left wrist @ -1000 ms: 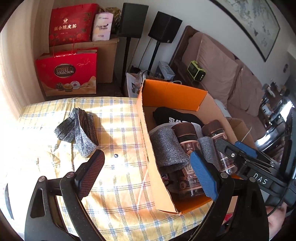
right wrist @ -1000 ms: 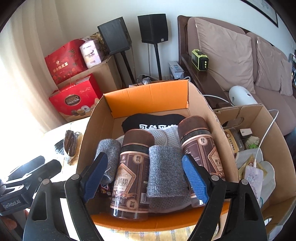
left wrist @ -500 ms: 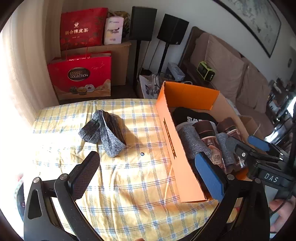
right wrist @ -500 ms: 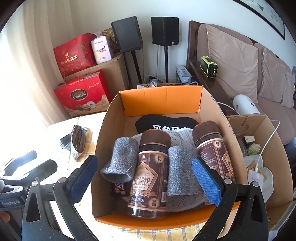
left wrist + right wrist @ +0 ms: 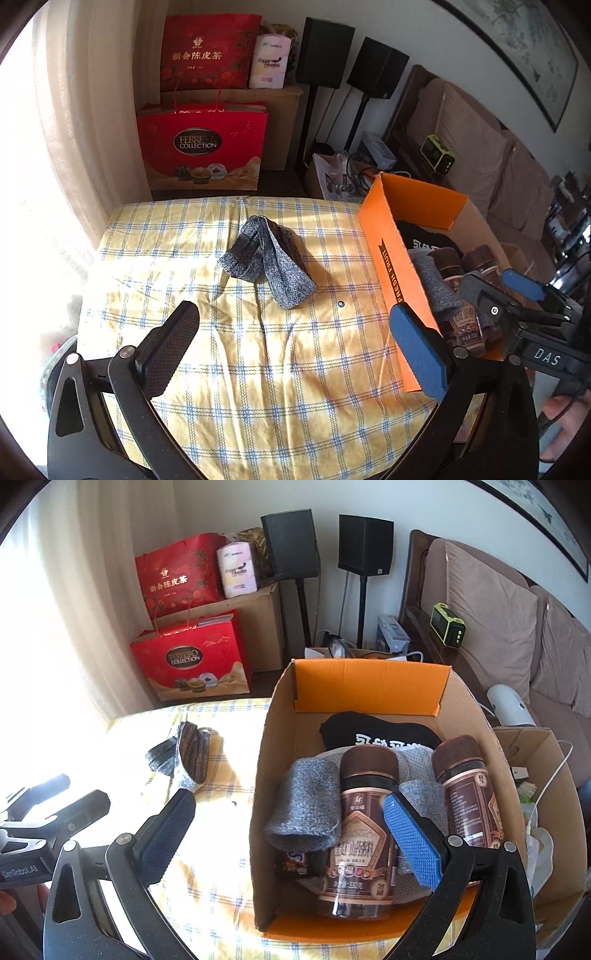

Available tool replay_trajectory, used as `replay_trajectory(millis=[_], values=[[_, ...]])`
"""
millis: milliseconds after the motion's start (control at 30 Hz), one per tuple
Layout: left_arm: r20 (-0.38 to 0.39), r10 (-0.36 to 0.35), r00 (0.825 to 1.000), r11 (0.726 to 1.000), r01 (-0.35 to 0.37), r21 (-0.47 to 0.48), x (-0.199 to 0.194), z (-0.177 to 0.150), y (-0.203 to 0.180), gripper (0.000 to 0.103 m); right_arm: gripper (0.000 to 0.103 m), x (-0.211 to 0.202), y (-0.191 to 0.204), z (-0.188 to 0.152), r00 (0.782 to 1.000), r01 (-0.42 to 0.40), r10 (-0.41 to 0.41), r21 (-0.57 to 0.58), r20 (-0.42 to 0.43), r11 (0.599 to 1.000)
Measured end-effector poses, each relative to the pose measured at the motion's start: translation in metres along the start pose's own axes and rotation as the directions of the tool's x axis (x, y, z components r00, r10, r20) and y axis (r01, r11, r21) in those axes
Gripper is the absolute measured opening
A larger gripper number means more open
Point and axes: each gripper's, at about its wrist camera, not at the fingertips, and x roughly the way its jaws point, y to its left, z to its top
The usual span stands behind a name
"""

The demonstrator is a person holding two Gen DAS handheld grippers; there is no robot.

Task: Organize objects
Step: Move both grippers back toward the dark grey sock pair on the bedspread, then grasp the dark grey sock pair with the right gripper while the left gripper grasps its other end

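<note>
A grey knitted band (image 5: 266, 261) lies folded on the yellow checked tablecloth (image 5: 229, 369); it also shows in the right wrist view (image 5: 184, 757). My left gripper (image 5: 295, 343) is open and empty, hovering above the cloth short of the band. An orange cardboard box (image 5: 391, 266) stands at the right of the table. In the right wrist view the box (image 5: 266, 775) holds two brown jars (image 5: 365, 823), grey rolls (image 5: 306, 812) and a black cloth (image 5: 373, 731). My right gripper (image 5: 291, 834) is open and empty above the box's left wall.
Red gift bags (image 5: 203, 144) and a cardboard carton stand on the floor beyond the table. Two black speakers (image 5: 325, 51) on stands are at the back wall. A brown sofa (image 5: 517, 627) and another open carton (image 5: 535, 775) are to the right.
Both grippers have moved left and back from the box. The left view now centres on the grey band and tablecloth. The right gripper now straddles the box's left wall.
</note>
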Motion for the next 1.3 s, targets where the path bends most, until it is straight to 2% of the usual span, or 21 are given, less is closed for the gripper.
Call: replay_trajectory(millis=[167,667,867,1033,1167,1233,1300], values=[[0.008,0.036,0.999,0.999,-0.036,-0.019,-0.003,-0.001,0.026,0.103,0.103,0.009,0.023,0.005,1.000,-0.028,0.028,-0.014,-0.005,0.999],[-0.012,0.050,0.999,0.991,-0.051,-0.126,0.004,0.003,0.097,0.103,0.102,0.043,0.084,0.007,0.996,-0.084,0.079,-0.110,-0.041,0.990],[-0.030,-0.002,1.000,0.980,-0.004,-0.198,0.025,0.000,0.116,0.102,0.080,0.066,0.101,0.006,0.990,-0.119,0.108,-0.124,-0.091,0.985],[-0.046,0.007,0.999,0.981,-0.015,-0.194,0.044,0.004,0.119,0.095,0.064,0.086,0.107,0.004,0.988,-0.116,0.102,-0.120,-0.115,0.986],[-0.060,-0.001,0.998,0.982,-0.010,-0.187,0.059,0.009,0.117,0.091,0.060,0.104,0.109,0.003,0.987,-0.108,0.093,-0.114,-0.130,0.988],[-0.077,0.000,0.997,0.984,-0.013,-0.180,0.068,0.012,0.115,0.083,0.057,0.112,0.110,0.002,0.987,-0.098,0.081,-0.122,-0.138,0.988],[-0.091,-0.001,0.996,0.985,-0.014,-0.170,0.078,0.013,0.113,0.082,0.056,0.119,0.109,0.000,0.987,-0.089,0.072,-0.122,-0.141,0.989]])
